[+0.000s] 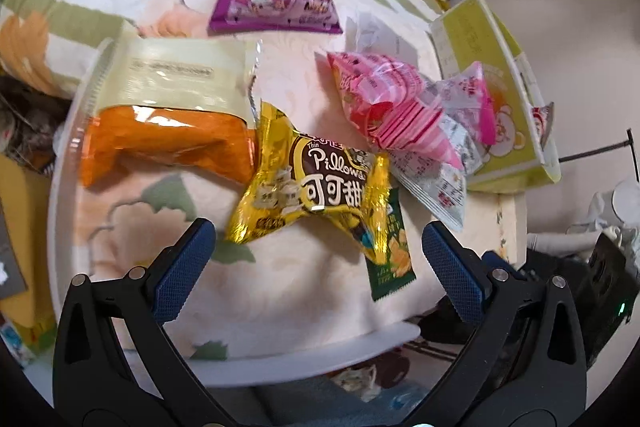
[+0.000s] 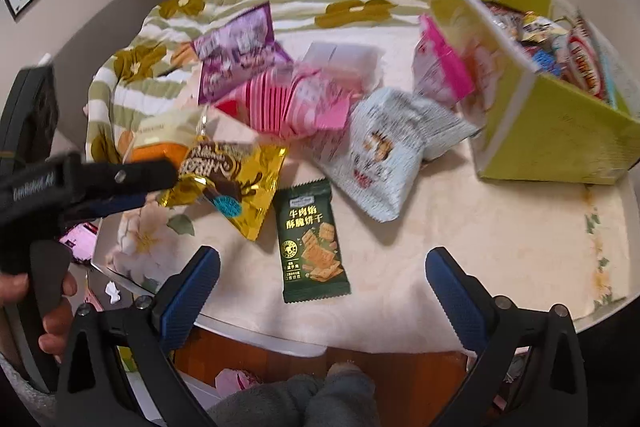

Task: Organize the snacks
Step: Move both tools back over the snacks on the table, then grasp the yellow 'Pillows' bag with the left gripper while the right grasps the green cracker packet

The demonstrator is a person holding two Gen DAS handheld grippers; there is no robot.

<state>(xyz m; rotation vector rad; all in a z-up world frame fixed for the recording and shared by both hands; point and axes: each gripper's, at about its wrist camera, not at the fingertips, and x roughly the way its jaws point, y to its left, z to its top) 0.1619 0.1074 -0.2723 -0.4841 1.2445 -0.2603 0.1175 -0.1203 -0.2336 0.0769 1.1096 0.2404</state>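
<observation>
The left gripper (image 1: 318,259) is held spread and empty just short of the gold Pillows packet (image 1: 316,187); the right gripper (image 2: 322,287) is likewise spread, with the green beef cracker packet (image 2: 312,241) lying between its fingers. Beyond the Pillows packet lie an orange pouch (image 1: 168,143) and pink packets (image 1: 384,103); beside those stands the lime-green box (image 2: 556,131), already part filled. The crinkly packet is probably best pinched across its puffed middle, not its sealed edge.
</observation>
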